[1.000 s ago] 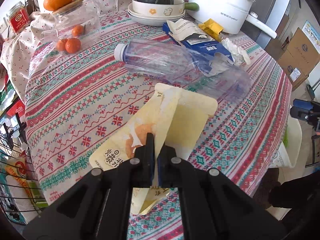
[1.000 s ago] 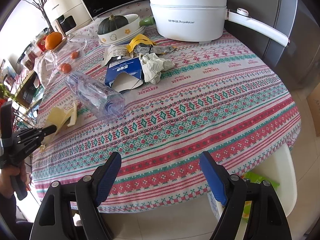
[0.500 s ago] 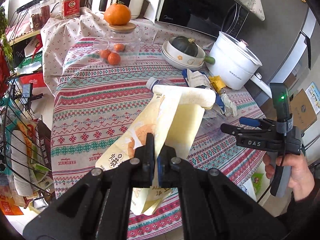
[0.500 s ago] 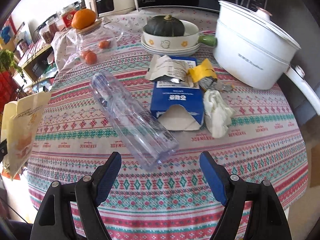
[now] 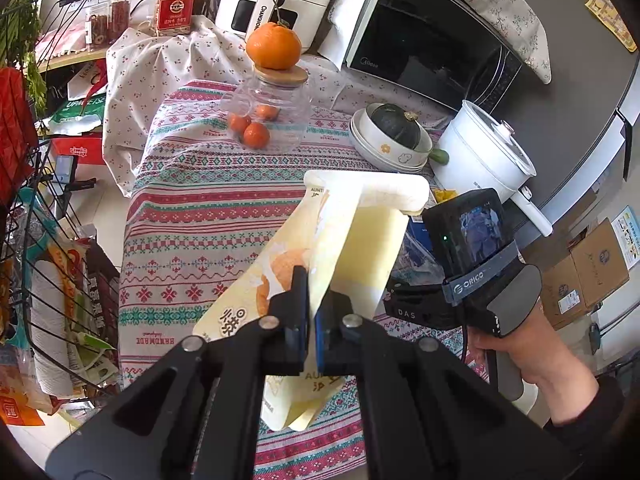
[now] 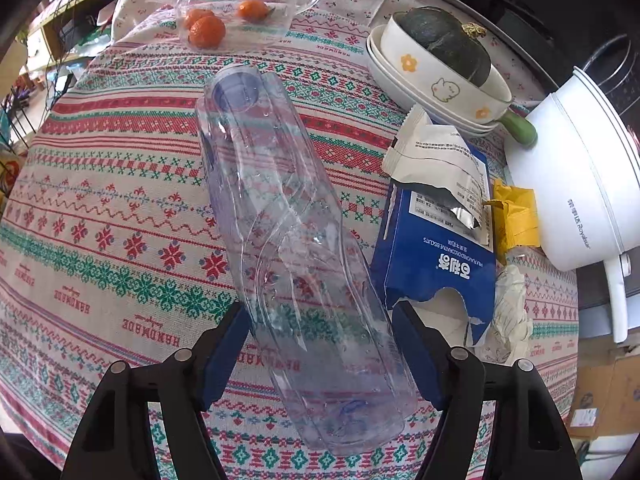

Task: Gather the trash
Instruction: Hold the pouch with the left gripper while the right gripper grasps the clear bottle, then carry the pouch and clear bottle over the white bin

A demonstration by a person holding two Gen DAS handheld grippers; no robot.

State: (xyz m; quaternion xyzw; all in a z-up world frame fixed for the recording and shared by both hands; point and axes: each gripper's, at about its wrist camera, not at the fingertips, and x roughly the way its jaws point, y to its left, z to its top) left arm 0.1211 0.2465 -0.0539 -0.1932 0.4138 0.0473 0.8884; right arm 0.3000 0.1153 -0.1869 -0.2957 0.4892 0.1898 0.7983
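Left wrist view: the left tool (image 5: pixel 311 322) is clamped shut on a yellow snack bag (image 5: pixel 352 248), held up off the worktop (image 5: pixel 192 216). The bag's top edge is curled over ahead of the fingers; its lower end hangs below them. The right hand (image 5: pixel 516 340) and the back of the right tool's handle are seen just to the right of the bag; that tool's fingers are hidden in this view. Further ahead: a glass jar (image 5: pixel 276 116) with small oranges inside and one orange (image 5: pixel 273 46) on its lid, a bowl with a squash (image 5: pixel 394 136), a white pot (image 5: pixel 484 156).

Right wrist view: only here is the clear plastic bottle (image 6: pixel 296 248) seen, lying on the worktop (image 6: pixel 100 220), cap end away from the tool. The right tool (image 6: pixel 322 356) is spread wide, one finger on each side of the bottle's near end; the left pad looks right against the bottle, but actual contact on either side cannot be confirmed. Just right of the bottle: a torn blue box (image 6: pixel 440 248), a white wrapper (image 6: pixel 436 160) on top of it, a yellow wrapper (image 6: pixel 516 216), a crumpled tissue (image 6: pixel 508 312). The yellow bag is not visible here.
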